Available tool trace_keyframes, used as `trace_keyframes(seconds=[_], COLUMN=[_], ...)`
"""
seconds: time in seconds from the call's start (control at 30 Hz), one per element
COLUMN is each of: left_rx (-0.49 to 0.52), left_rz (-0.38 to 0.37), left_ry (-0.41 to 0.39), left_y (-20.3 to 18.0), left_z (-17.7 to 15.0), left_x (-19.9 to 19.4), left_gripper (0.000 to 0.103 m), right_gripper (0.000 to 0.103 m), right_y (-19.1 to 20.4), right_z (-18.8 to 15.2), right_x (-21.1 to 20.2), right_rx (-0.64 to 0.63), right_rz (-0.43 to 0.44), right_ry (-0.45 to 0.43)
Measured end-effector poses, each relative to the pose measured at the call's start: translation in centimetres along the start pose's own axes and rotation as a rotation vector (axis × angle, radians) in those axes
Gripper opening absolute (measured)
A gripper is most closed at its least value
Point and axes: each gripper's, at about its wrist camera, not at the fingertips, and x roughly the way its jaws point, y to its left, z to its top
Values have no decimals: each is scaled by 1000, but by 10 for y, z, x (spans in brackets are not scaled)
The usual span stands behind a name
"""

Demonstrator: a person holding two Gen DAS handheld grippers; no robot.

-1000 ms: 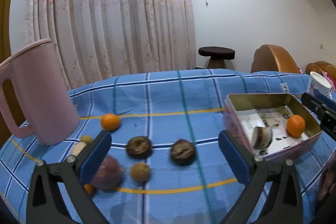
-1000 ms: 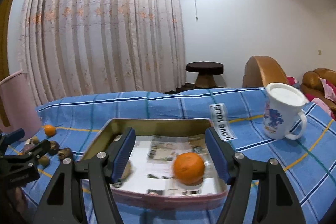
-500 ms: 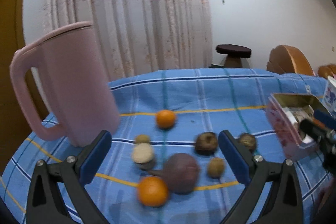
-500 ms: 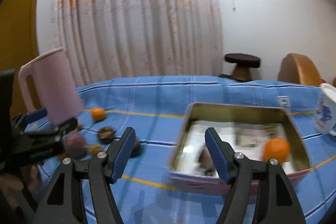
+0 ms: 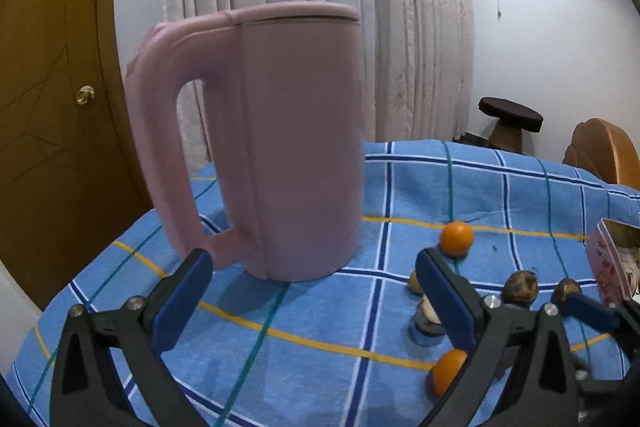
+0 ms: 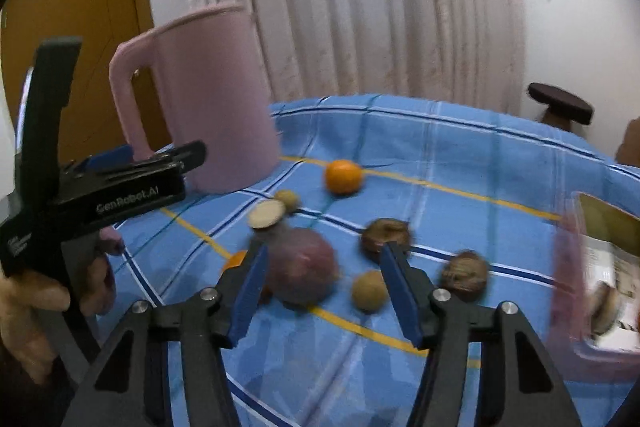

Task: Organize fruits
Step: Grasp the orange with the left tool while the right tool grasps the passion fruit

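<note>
Now that both tongs have swung away from the tin [image 6: 600, 227], the right gripper [image 6: 324, 287], jaws spread and empty, frames the purple fruit [image 6: 302, 267] lying between its tips. The left gripper [image 5: 312, 299], likewise gaping and empty, faces the pink jug [image 5: 296, 139], so the right likely grabs next.

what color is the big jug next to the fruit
Pale pink all over, handle and lid included. The jug shows best in the left wrist view.
</note>
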Motion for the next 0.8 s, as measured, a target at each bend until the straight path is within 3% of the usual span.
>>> trace_keyframes(seconds=[0.2, 0.33, 0.6, 0.8], left_rx=[-22, -29, -9, -2], left_rz=[-15, -26, -49, -100], left_ry=[6, 7, 15, 24], left_y=[4, 6, 2, -1], left_z=[4, 3, 1, -1], left_x=[-1, -3, -1, -1], left_gripper=[103, 103, 103, 103], right_gripper=[60, 59, 53, 53], right_y=[2, -6, -14, -26], right_z=[5, 5, -5, -1], right_x=[48, 59, 45, 13], right_rx=[62, 104, 123, 163], right_rz=[28, 76, 125, 134], right_ry=[140, 164, 150, 27])
